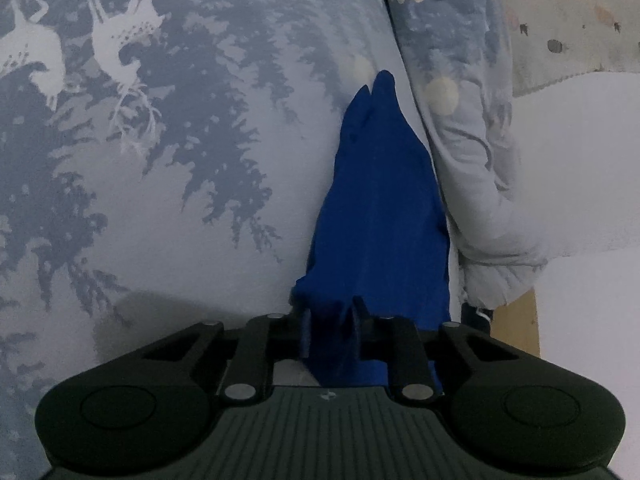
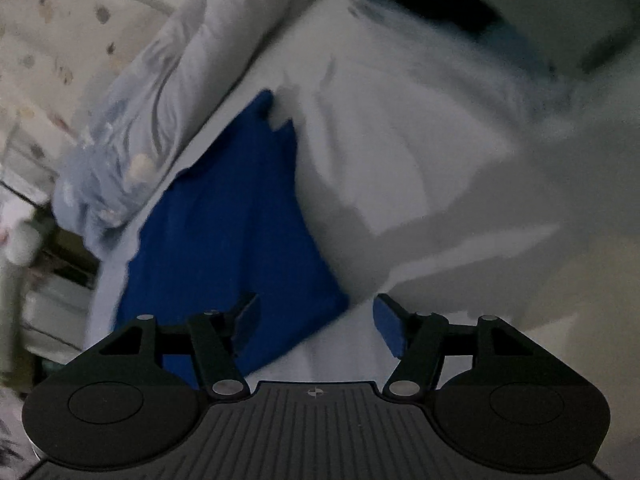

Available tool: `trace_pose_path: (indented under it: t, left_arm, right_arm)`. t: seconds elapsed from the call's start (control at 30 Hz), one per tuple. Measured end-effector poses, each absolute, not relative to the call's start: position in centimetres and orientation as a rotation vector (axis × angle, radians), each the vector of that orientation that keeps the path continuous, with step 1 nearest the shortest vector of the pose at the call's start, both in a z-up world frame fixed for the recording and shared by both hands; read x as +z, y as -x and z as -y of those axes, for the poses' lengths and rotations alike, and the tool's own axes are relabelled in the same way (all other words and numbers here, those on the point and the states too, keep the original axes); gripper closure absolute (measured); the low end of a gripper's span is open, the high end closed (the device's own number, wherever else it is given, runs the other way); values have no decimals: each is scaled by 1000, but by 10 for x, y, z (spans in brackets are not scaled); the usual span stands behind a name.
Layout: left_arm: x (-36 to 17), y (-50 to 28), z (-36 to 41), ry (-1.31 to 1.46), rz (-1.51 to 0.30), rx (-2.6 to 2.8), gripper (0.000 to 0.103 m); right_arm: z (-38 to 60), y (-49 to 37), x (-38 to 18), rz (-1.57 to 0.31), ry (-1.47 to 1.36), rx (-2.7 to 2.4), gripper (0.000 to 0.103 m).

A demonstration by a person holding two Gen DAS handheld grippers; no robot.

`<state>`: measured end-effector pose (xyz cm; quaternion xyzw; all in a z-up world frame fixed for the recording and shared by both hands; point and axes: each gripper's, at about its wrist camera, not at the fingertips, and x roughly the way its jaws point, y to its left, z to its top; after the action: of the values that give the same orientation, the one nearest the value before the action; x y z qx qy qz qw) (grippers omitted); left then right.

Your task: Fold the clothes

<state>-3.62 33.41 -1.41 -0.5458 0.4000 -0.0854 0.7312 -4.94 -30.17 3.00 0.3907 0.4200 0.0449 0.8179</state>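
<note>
A deep blue garment (image 1: 380, 208) lies bunched into a long narrow strip on a pale blue bedspread (image 1: 160, 184) printed with deer and trees. My left gripper (image 1: 332, 320) is shut on the near end of the blue garment, with cloth pinched between its fingers. In the right wrist view the same blue garment (image 2: 224, 232) lies spread on the bed, under and ahead of the left finger. My right gripper (image 2: 316, 320) is open and empty just above the garment's near right corner. That view is blurred by motion.
A light blue rumpled quilt (image 1: 472, 168) lies along the right of the garment, and it also shows in the right wrist view (image 2: 132, 136). A cream patterned sheet (image 1: 568, 20) lies beyond it. A wooden bed edge (image 1: 516, 320) shows at the right. A white sheet (image 2: 420, 160) covers the bed's right side.
</note>
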Motion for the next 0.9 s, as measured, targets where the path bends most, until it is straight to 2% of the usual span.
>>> trace_pose_path:
  t: [0.2,0.23,0.27,0.3,0.33,0.63,0.9]
  left_arm:
    - [-16,37,-333,1216,-848,-219,88]
    - [-16,38,-333,1217,-841,-223,88]
    - [-15,39,-333,1218,-835,-226,89]
    - [-14,40,-333,1220,-828,-229,89]
    - [-14,41,-333,1221,-822,-232,89]
    - [-4,66,-335,1222,-794,-220,90]
    - [21,122,-328,1229,-764,-217,91]
  right_arm:
    - [297,37,11,-806,-954,142,37]
    - [295,35,9,-799,-956,143,50]
    - [291,31,8,-809,-945,146,58]
    - [286,28,6,-824,-919,142,81]
    - [282,26,6,-836,-896,138,91]
    - [279,53,33,-790,-868,166,93]
    - [289,105,61,-762,-878,177,93]
